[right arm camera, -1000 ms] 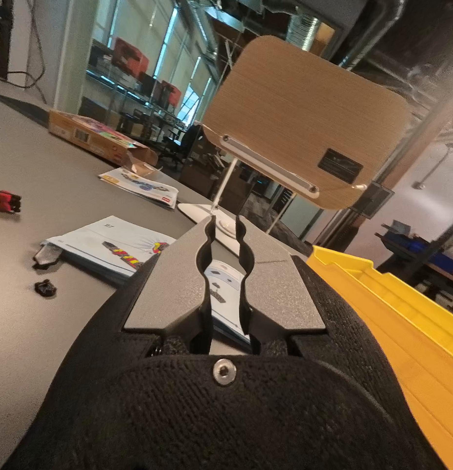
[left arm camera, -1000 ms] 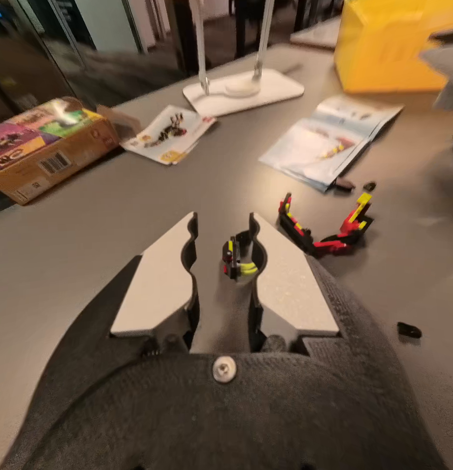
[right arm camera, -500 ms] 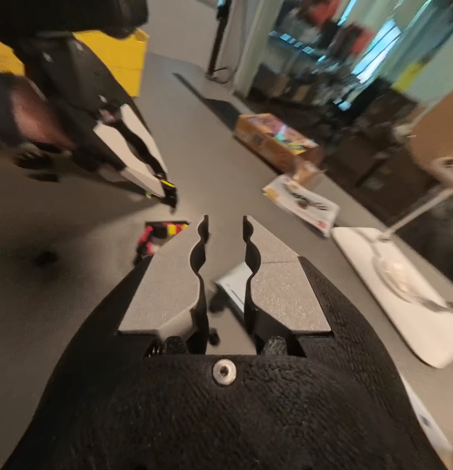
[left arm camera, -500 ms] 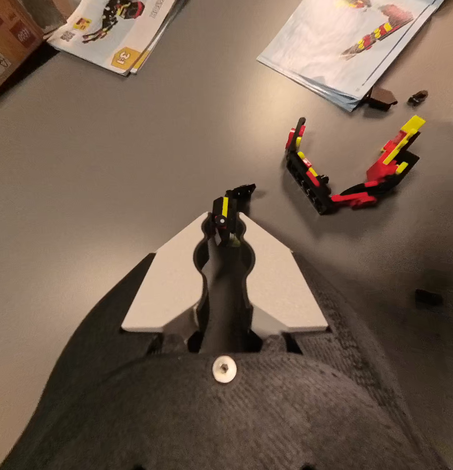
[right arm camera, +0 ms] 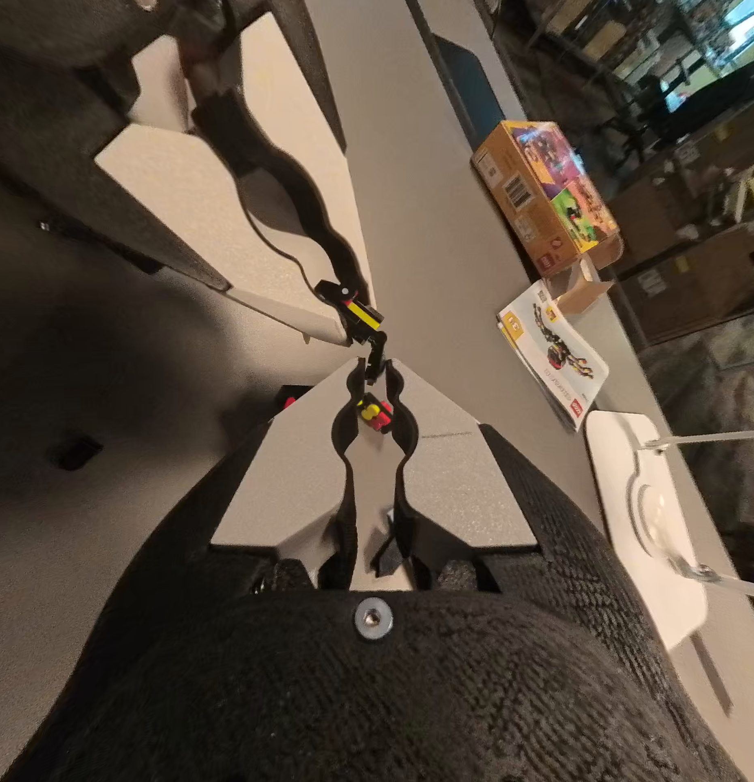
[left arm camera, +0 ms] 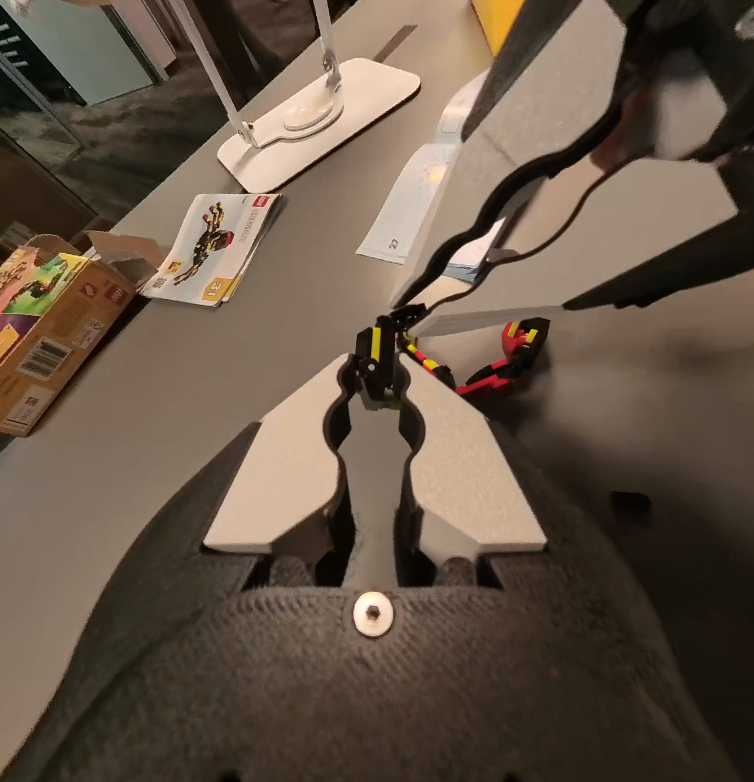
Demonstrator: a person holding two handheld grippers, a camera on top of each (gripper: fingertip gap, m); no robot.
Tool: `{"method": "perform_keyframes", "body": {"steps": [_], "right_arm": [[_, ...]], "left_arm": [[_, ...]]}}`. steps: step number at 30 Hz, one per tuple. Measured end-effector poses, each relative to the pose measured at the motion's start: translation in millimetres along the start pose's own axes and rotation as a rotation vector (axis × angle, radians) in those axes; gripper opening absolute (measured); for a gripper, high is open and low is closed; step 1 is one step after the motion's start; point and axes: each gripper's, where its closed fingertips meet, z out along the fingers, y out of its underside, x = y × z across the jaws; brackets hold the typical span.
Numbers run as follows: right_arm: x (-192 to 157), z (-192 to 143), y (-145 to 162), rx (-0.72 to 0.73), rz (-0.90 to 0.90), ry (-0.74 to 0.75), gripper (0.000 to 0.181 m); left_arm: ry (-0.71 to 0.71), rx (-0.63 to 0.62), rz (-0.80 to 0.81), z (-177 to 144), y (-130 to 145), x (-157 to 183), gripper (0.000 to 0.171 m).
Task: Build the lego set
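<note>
My left gripper [left arm camera: 375,367] is shut on a small black and yellow lego piece [left arm camera: 376,353] and holds it above the grey table. A black jointed arm [left arm camera: 402,316] sticks out of that piece. My right gripper [right arm camera: 373,367] comes in from the upper right in the left wrist view [left arm camera: 404,318] and is closed on the end of this black arm [right arm camera: 375,359]. The left gripper [right arm camera: 354,315] and its piece [right arm camera: 360,312] show at upper left in the right wrist view. A red, black and yellow lego assembly [left arm camera: 500,372] lies on the table just beyond, partly hidden [right arm camera: 375,412].
A lego box [left arm camera: 40,321] [right arm camera: 548,199] lies at the far left table edge with an instruction booklet [left arm camera: 214,249] [right arm camera: 553,359] beside it. An open blue booklet [left arm camera: 413,211], a white stand base [left arm camera: 320,122] and a yellow bin [left arm camera: 493,21] are behind. A loose black piece [left arm camera: 629,501] lies to the right. My left and right fingertips are right by each other.
My left gripper closed on the small piece and lifted it off the table. My right gripper swung round from the back of the table, came to the piece and narrowed onto its black arm.
</note>
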Motion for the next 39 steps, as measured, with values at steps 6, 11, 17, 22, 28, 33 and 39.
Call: {"method": "perform_keyframes", "body": {"steps": [6,11,17,22,28,33,39], "right_arm": [[1.9,1.4,0.3,-0.018,-0.147,0.105,0.008],[2.6,-3.1,-1.1,0.032,0.001,0.021,0.006],[4.3,-10.9,-6.1,0.117,0.196,-0.073,0.006],[1.8,-18.3,-7.9,0.192,0.35,-0.173,0.006],[-3.2,-21.1,-0.6,0.211,0.408,-0.242,0.006],[23.1,-30.8,4.6,0.174,0.148,0.059,0.006],[50.0,-67.1,-9.5,0.286,0.3,0.054,0.006]], "left_arm": [[0.028,0.027,-0.005,-0.9,-4.8,5.2,0.016],[0.011,0.057,0.083,-2.5,-7.0,7.1,0.015],[-0.056,0.115,0.216,-7.8,-17.1,6.8,0.015],[-0.051,0.148,0.273,-12.1,-23.2,10.4,0.015],[0.009,0.136,0.245,-8.4,-20.6,18.9,0.015],[0.013,0.157,0.118,-12.3,-14.7,3.3,0.015],[0.067,0.318,-0.135,-27.5,-27.9,-16.0,0.015]]}}
